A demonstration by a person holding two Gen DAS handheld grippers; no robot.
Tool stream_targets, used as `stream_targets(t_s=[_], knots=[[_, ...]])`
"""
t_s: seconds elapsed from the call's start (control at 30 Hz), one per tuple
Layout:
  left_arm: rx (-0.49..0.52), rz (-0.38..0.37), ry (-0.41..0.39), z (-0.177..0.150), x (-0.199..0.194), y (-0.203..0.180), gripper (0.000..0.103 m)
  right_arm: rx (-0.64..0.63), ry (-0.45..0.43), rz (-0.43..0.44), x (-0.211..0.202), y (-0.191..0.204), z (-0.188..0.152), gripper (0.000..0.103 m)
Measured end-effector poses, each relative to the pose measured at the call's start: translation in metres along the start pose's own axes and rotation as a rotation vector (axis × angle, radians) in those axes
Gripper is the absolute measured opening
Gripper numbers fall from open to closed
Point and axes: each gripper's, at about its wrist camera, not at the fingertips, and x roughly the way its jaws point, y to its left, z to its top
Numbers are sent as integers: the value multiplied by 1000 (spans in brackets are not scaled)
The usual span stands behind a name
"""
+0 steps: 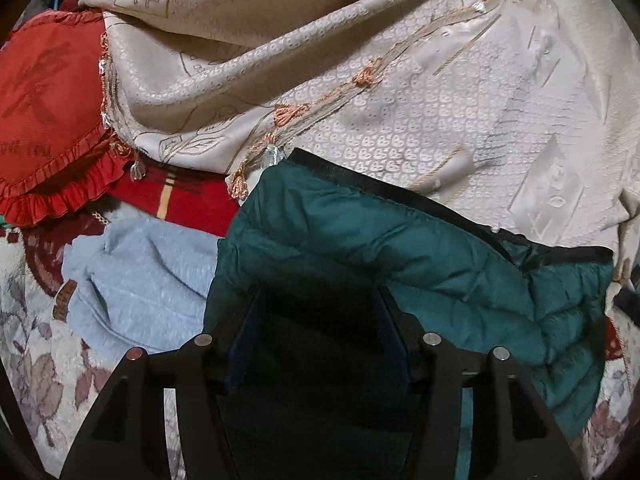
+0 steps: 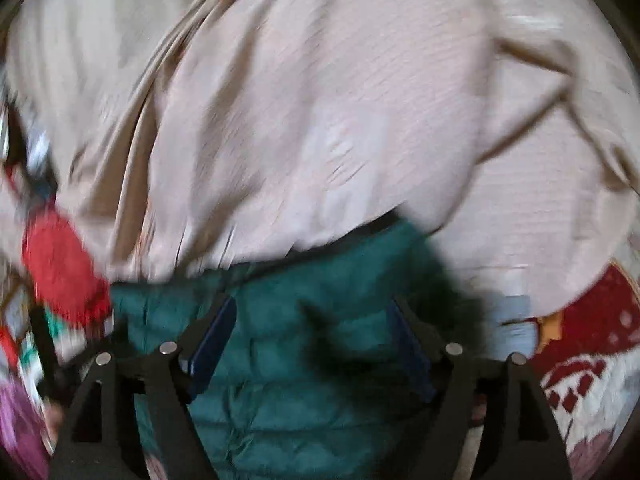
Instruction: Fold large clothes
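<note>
A dark green quilted jacket (image 1: 360,240) with a black trimmed edge lies on a floral blanket. My left gripper (image 1: 318,300) stands over the jacket with its jaws apart and green fabric between them. My right gripper (image 2: 312,312) is also spread wide over the same jacket (image 2: 280,360), and the right wrist view is blurred by motion. Neither gripper is seen pinching the fabric.
A large beige patterned cloth (image 1: 360,80) with orange tassels fills the back in both views (image 2: 320,120). A red frilled cushion (image 1: 44,120) lies at the left. A light blue garment (image 1: 148,280) lies beside the jacket. The floral blanket (image 1: 32,360) lies underneath.
</note>
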Motion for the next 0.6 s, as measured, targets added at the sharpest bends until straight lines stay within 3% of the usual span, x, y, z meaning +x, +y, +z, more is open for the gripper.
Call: stream_targets(t_s=[0.13,0.23,0.43,0.6], knots=[[18,53,42,3,20,-3,38,-176,143,-86,64,32,-17,81],[33,81,56,4,30,-6,40,-232,146,-158,97,39,-19,81],[25,115,45,5,43,-6,44,-180,148,-184,133,27,-9,83],[30,131,33,4,47,-7,46,-177,152,-197,134,26,-7,84]])
